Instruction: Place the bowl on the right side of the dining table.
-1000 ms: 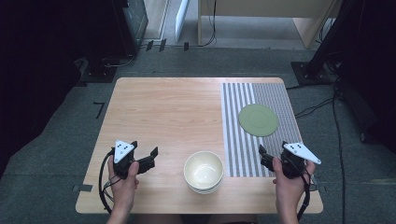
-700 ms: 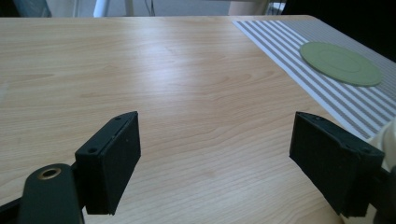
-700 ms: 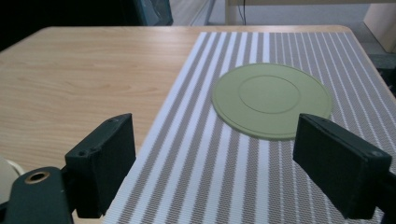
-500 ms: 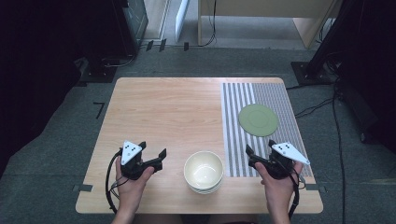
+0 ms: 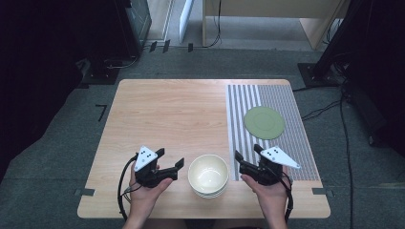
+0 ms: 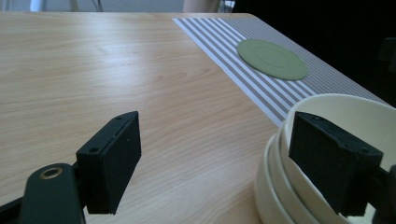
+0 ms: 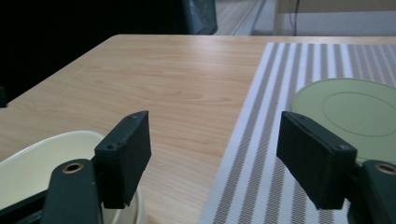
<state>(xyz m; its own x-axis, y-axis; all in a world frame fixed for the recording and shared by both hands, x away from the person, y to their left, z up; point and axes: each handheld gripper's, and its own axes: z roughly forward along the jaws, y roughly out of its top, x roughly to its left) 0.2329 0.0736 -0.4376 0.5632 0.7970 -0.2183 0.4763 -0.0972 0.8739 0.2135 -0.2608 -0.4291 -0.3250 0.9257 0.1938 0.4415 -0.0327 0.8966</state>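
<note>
— Wooden surface [image 5: 167, 114], striped mat on its right — where's the stack of cream ceramic bowls [image 5: 208, 175]?
— Near edge, between the left gripper [image 5: 170, 159] and right gripper [image 5: 247, 154], both with jaws apart, the right's just narrowing on nothing. Stiff, slippery, breakable — pinch the top rim.

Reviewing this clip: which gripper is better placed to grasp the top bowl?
Probably left. The left gripper has one open jaw right at the rim of the stacked bowls; the right gripper stands slightly off.

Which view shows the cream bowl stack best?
High view: the whole bowl stack sits between both tongs. Left gripper view shows its stacked rims, partly behind a jaw. Right gripper view catches a rim slice.
</note>
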